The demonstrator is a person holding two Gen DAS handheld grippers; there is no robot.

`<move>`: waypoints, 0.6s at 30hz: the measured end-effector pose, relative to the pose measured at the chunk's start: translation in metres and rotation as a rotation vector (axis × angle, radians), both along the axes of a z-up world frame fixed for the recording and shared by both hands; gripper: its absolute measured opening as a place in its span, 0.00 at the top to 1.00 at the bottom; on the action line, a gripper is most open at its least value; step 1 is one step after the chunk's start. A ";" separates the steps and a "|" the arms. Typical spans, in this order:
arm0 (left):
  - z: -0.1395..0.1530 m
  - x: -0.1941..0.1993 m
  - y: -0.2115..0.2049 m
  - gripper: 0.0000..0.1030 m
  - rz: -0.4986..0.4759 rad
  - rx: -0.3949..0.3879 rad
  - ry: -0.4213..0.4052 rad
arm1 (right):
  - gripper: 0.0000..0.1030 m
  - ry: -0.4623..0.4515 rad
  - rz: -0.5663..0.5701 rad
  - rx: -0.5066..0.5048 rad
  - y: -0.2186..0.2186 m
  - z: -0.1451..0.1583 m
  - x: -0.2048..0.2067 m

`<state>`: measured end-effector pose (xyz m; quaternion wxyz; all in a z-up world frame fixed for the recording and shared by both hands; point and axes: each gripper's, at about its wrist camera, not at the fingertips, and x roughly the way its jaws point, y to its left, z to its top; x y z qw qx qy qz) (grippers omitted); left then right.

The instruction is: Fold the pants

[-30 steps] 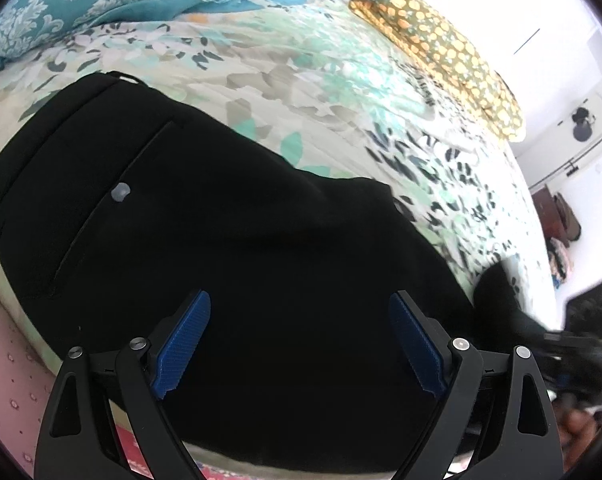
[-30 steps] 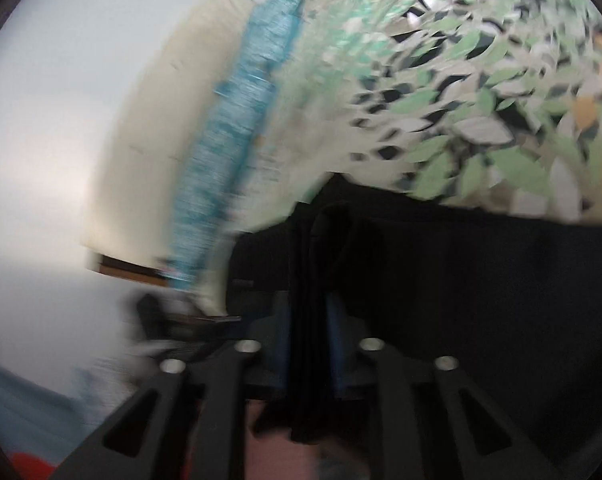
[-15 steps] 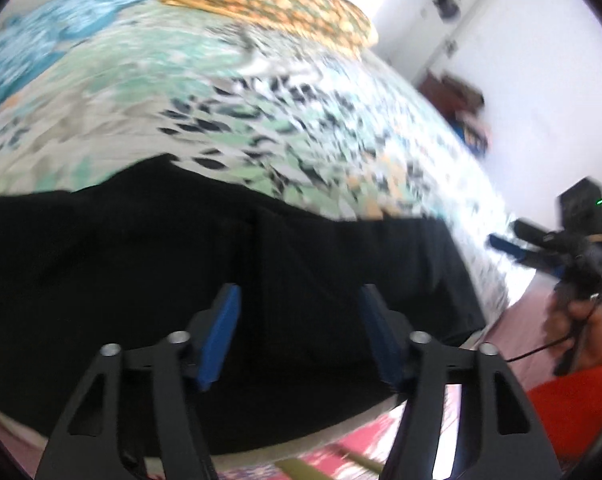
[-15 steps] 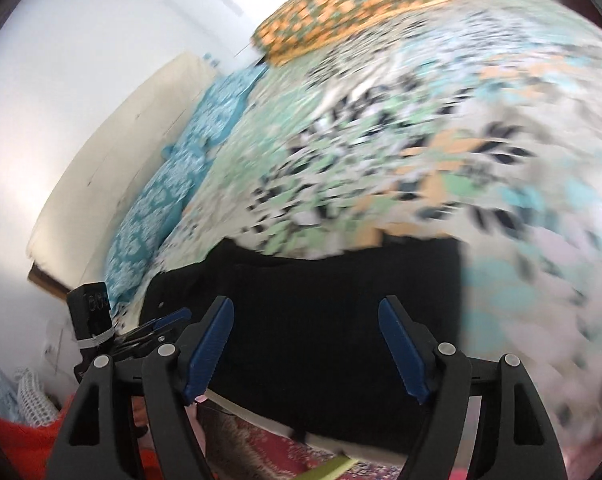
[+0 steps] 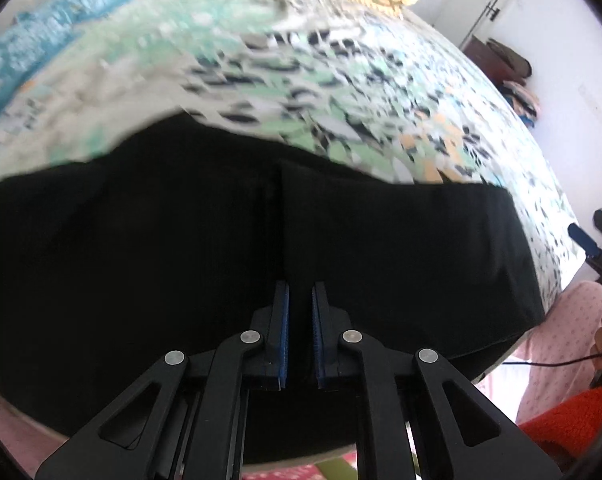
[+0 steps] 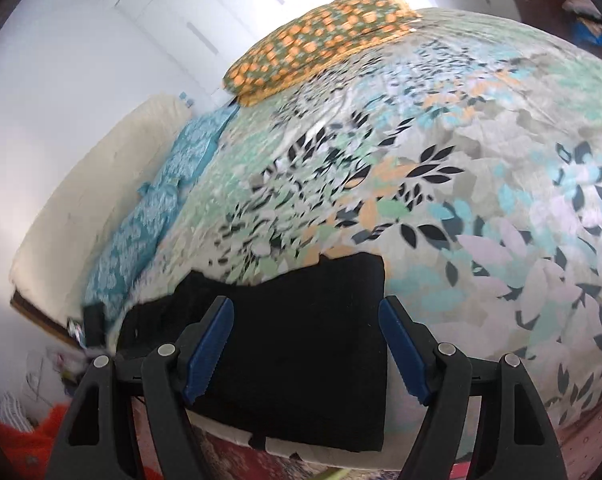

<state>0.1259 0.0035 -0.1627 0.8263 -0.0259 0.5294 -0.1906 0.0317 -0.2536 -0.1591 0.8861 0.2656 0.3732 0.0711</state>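
Note:
Black pants [image 5: 401, 248] lie flat across the near edge of a bed with a leaf-print cover [image 5: 341, 92]. In the left wrist view my left gripper [image 5: 299, 300] is shut on a fold of the black fabric at the middle of the pants, where a crease runs up from the blue pads. In the right wrist view the pants [image 6: 301, 340] show their right end, squared off near the bed's edge. My right gripper [image 6: 307, 344] is open and empty above that end, one blue pad on each side.
An orange-patterned pillow [image 6: 321, 40] lies at the far side of the bed and teal pillows [image 6: 157, 208] along the left. A pink dotted sheet [image 5: 561, 340] hangs below the bed's edge. A person's red sleeve [image 5: 573, 420] shows at lower right.
My right gripper let go of the pants, opened and now hovers over their right end. My left gripper swung right along the pants and closed from wide open onto a fold of fabric.

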 end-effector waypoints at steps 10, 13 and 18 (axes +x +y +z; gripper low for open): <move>-0.003 -0.003 0.016 0.60 0.019 0.035 -0.002 | 0.21 0.265 0.289 -0.107 0.073 -0.076 0.037; 0.015 0.000 0.056 0.20 0.160 -0.053 -0.065 | 0.17 0.268 0.290 -0.090 0.072 -0.077 0.040; 0.003 0.006 0.068 0.20 0.161 -0.158 0.009 | 0.14 0.256 0.289 -0.079 0.070 -0.078 0.036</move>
